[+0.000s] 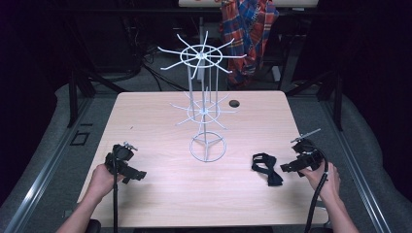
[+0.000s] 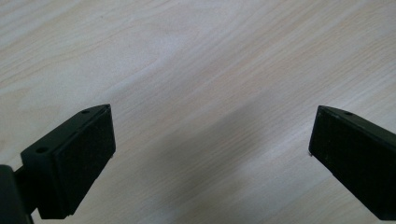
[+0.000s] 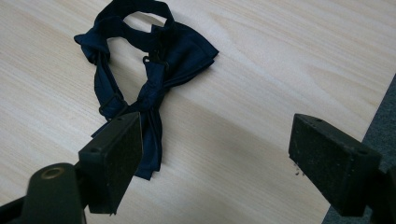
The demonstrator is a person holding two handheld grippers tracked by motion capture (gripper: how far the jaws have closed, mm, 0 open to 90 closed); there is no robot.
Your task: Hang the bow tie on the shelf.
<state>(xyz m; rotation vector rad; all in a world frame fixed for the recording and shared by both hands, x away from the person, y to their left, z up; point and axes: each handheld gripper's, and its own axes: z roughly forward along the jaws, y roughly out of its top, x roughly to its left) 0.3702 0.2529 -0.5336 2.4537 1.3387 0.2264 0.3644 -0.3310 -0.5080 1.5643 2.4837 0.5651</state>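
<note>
Bowtie (image 3: 154, 60): dark navy, crumpled, strap looped, upper left of right gripper view
High view: white wire rack (image 1: 204, 104) mid-table
Right gripper (image 3: 215, 154): jaws wide, holding nothing
Left gripper (image 2: 212, 149): wide too, bare wood below

The desk (image 1: 160, 189) is evenly lit from above, while the far room is left in near darkness. The high view is soft and grainy. In the left gripper view a broad, faint shadow is cast across the wood; the claw pads (image 2: 86, 158) near the lens are slightly blurred.
</note>
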